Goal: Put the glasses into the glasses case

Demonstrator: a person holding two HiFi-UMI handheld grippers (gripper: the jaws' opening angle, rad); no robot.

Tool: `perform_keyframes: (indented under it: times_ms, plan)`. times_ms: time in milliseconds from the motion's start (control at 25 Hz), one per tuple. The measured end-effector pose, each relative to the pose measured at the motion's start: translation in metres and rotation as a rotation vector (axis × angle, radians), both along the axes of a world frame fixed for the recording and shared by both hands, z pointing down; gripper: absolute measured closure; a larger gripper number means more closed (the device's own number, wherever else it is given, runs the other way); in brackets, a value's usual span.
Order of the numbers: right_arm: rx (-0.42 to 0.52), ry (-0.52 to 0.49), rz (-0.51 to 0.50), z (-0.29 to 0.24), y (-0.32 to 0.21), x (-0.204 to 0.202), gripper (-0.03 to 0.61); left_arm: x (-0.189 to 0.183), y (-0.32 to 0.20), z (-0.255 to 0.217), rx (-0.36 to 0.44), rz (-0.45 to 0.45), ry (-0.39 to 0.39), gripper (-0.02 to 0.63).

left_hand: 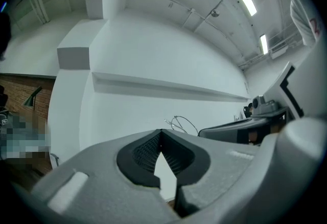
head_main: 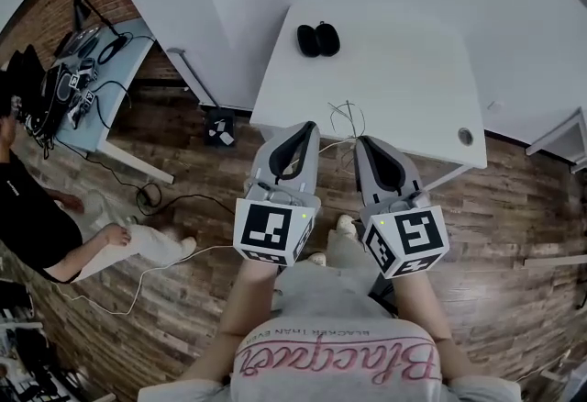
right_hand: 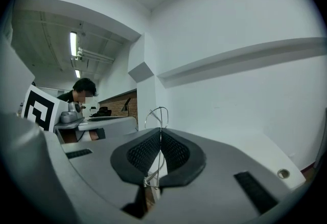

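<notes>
The glasses (head_main: 347, 117) are a thin wire frame held over the near edge of the white table (head_main: 404, 70). My right gripper (head_main: 360, 142) is shut on them; in the right gripper view the wire glasses (right_hand: 158, 115) run between the closed pads and stick out past the tips of that gripper (right_hand: 160, 131). The black glasses case (head_main: 317, 39) lies open at the far side of the table, well beyond both grippers. Just left of the glasses, my left gripper (head_main: 310, 126) is shut with nothing in it. From the left gripper (left_hand: 161, 132) the glasses (left_hand: 179, 124) show ahead to the right.
A round cable hole (head_main: 466, 136) sits at the table's right front corner. A second desk (head_main: 92, 88) with cables stands at the left, and a person in black (head_main: 32, 207) crouches on the wooden floor beside it. A white wall lies behind the table.
</notes>
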State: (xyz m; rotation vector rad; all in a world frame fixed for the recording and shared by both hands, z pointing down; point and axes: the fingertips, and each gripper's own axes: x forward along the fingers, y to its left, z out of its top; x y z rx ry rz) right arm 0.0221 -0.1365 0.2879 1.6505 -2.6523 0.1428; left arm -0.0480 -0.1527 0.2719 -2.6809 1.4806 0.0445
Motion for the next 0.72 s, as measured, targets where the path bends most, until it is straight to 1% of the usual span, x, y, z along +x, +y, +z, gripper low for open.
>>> perform_keyframes:
  times_ms: [280, 720]
  plan:
    - [0.0, -0.007, -0.018, 0.003, -0.055, 0.014, 0.565, 0.012, -0.053, 0.002, -0.003, -0.018, -0.004, 0.609]
    - [-0.026, -0.034, -0.048, 0.008, -0.179, 0.044, 0.565, 0.041, -0.169, 0.011, -0.042, -0.051, -0.032, 0.609]
